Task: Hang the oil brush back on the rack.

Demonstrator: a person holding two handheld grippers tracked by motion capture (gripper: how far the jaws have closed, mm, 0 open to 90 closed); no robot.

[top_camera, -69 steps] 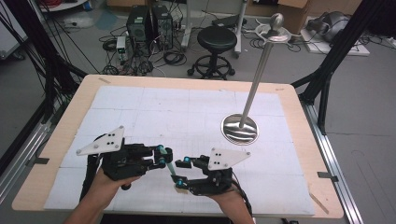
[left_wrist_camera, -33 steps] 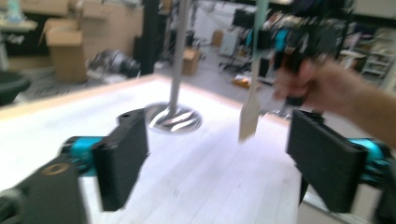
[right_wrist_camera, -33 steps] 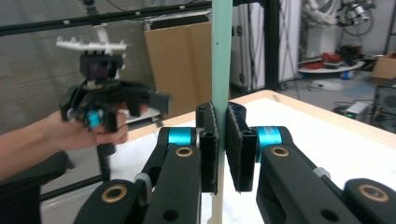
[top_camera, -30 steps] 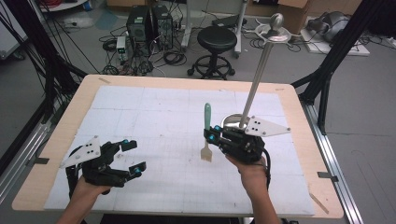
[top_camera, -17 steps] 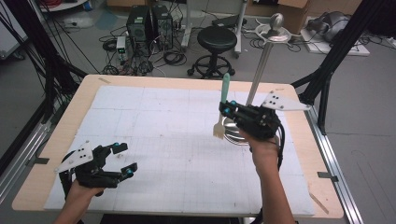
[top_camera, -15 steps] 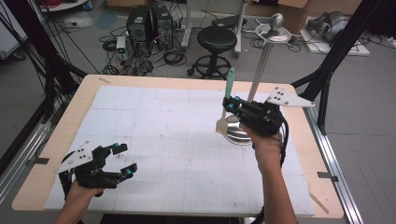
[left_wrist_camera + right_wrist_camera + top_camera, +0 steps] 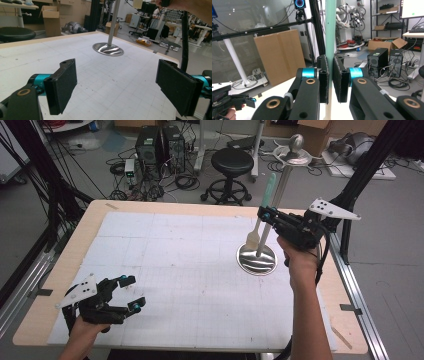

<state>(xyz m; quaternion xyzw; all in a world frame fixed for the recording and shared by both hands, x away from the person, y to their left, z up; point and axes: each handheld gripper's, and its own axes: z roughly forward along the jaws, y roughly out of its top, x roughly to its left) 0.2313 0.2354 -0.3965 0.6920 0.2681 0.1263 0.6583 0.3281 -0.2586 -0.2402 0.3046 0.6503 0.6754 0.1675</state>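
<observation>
A spatula with a teal handle (image 7: 270, 184) and a pale flat head (image 7: 252, 239) is held upright in the air. My right gripper (image 7: 263, 214) is shut on its handle, just left of the metal stand's pole (image 7: 281, 190). In the right gripper view the teal handle (image 7: 330, 30) rises straight between the pinching pads of my right gripper (image 7: 330, 80). The stand's round shiny base (image 7: 257, 260) rests on the white mat below the spatula head. My left gripper (image 7: 131, 292) sits low at the front left, open and holding nothing. Its own view, with my left gripper (image 7: 117, 87) in front, shows the base (image 7: 108, 48) far ahead.
The wooden table (image 7: 90, 222) carries a white gridded mat (image 7: 175, 255). The stand's pole ends in a ball (image 7: 296, 142) high at the back right. Beyond the table stand a black stool (image 7: 231, 162), computer towers (image 7: 160, 145) and floor cables. A black frame post (image 7: 360, 175) rises at right.
My right gripper has carried the spatula up and toward the back right, from the table's front middle to beside the stand's pole. My left gripper drew back to the front left corner.
</observation>
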